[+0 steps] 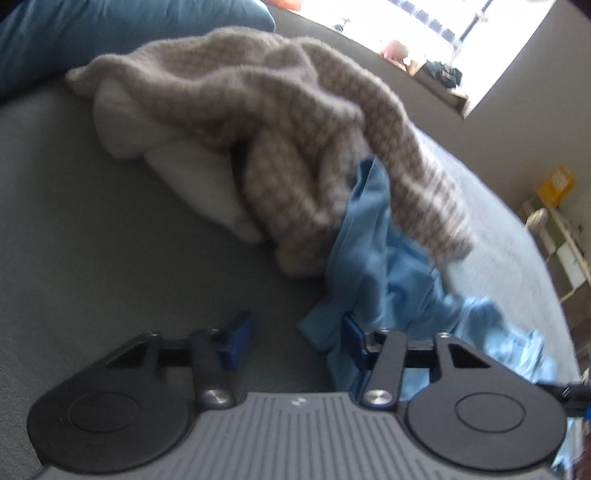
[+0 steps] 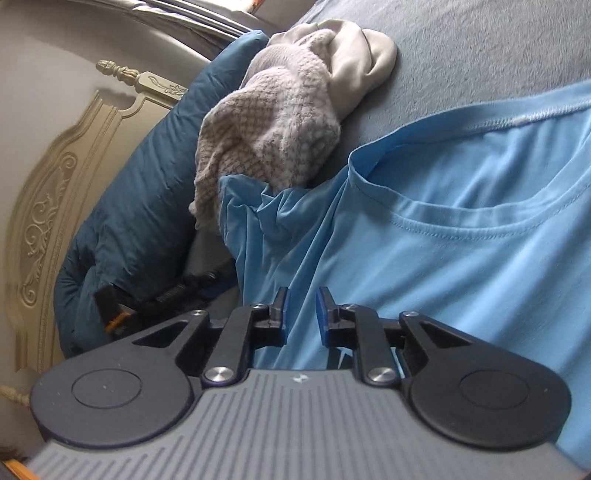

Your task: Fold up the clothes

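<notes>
A light blue T-shirt (image 2: 461, 240) lies on the grey bed, its collar spread to the right in the right wrist view; it also shows crumpled in the left wrist view (image 1: 388, 273). A beige knitted garment (image 1: 288, 122) lies heaped partly over it, also seen in the right wrist view (image 2: 273, 133). My left gripper (image 1: 295, 339) is open, its right pad at the T-shirt's edge, nothing between the pads. My right gripper (image 2: 303, 314) is slightly open just over the T-shirt fabric, not clamped on it.
A cream garment (image 1: 192, 166) lies under the knitted one. A dark teal duvet (image 2: 136, 206) lies against the carved headboard (image 2: 55, 199). The grey bedsheet (image 1: 92, 240) spreads to the left. A bright window (image 1: 443, 33) and shelves (image 1: 557, 229) stand beyond the bed.
</notes>
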`<state>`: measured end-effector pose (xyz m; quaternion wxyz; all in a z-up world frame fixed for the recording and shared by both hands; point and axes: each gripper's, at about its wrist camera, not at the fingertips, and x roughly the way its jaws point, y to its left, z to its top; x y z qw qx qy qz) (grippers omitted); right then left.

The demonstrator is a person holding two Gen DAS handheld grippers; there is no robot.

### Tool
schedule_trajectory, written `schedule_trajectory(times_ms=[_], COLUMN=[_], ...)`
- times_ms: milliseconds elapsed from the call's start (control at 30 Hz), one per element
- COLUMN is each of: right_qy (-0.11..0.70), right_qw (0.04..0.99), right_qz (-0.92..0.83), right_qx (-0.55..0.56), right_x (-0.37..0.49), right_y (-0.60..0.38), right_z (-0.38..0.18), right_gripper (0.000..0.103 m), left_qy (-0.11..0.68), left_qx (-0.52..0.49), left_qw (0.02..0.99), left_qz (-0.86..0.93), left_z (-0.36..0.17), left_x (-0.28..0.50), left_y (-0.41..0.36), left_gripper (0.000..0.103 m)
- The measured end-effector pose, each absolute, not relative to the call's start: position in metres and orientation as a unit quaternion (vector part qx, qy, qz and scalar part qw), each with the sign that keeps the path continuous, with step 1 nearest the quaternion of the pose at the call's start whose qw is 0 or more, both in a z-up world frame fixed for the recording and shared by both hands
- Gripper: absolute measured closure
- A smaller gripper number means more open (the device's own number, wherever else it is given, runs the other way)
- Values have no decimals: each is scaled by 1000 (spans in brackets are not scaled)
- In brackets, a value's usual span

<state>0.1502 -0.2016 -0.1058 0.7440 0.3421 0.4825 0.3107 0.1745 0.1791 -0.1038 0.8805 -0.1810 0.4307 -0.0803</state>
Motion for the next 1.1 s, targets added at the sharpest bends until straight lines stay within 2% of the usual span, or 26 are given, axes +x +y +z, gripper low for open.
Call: schedule_trajectory(times_ms=[400,467,600,833,1100], right_qy=[497,498,511,511,485], right_qw=[739,744,757,792,803], right_qz=[293,288,272,282,310], right_qx=[347,341,305,182,151], right_x=[149,149,155,178,214], right_y=[-204,-204,-194,-137,-50], right_z=[-119,-118,-108,-61,-46], right_gripper=[87,87,87,87,84], left_qy=[411,412,408,378,363], left_qx=[-129,-104,-82,-148,-202], left_qw=[895,899,907,914,908], left_qz=[-118,-102,-69,-12,44], left_z=[-108,-110,-105,-93,-101], left_x=[171,170,162,137,111], left_y=[143,138,135,172,208], left_gripper=[62,84,98,100,99])
